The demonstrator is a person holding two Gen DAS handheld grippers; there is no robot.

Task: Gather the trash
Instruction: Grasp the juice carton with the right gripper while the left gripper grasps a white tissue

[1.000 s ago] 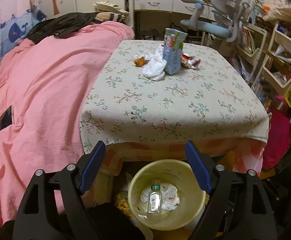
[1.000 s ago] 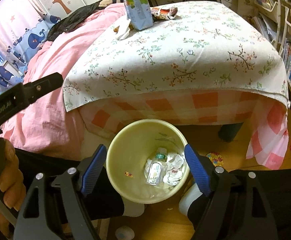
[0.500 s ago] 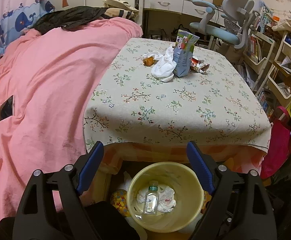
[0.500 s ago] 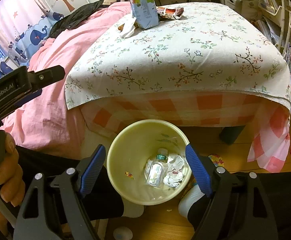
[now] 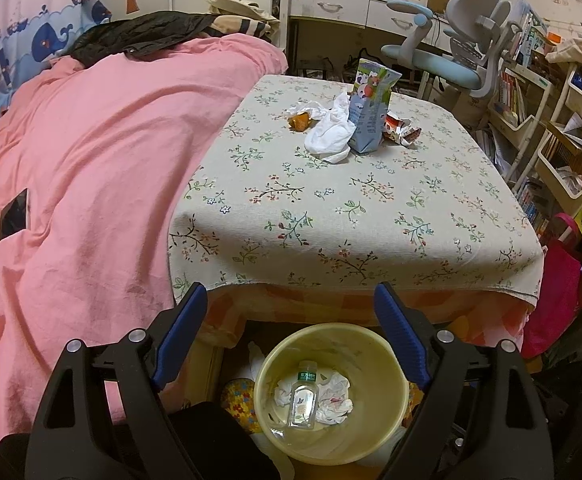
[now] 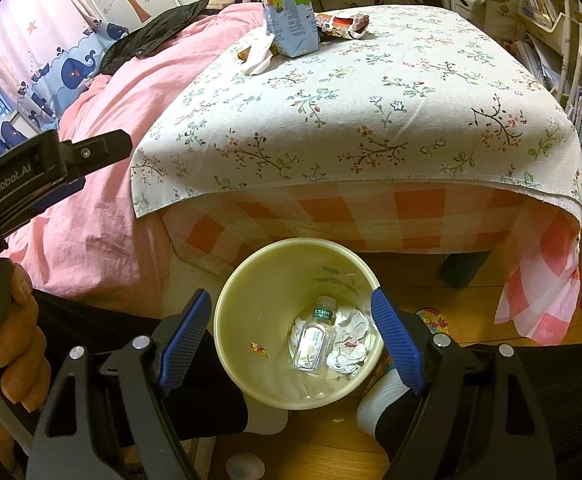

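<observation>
Both grippers were angled downward over the yellow bin [image 6: 251,280] on the floor. The left gripper [image 5: 291,322] and the right gripper [image 6: 291,326] were spread wide, with nothing gripped. A small bottle [image 6: 313,340] and crumpled tissues [image 6: 349,346] lay inside the bin, below the fingertips. A carton [image 5: 371,116], tissue [image 5: 329,134] and wrapper [image 5: 401,130] were left on the table [image 5: 371,220], well apart from both.

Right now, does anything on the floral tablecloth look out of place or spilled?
Yes. Litter sits at the table's far end: an upright pale blue drink carton, a crumpled white tissue, an orange food scrap and a torn red snack wrapper. Nothing looks spilled.
</observation>
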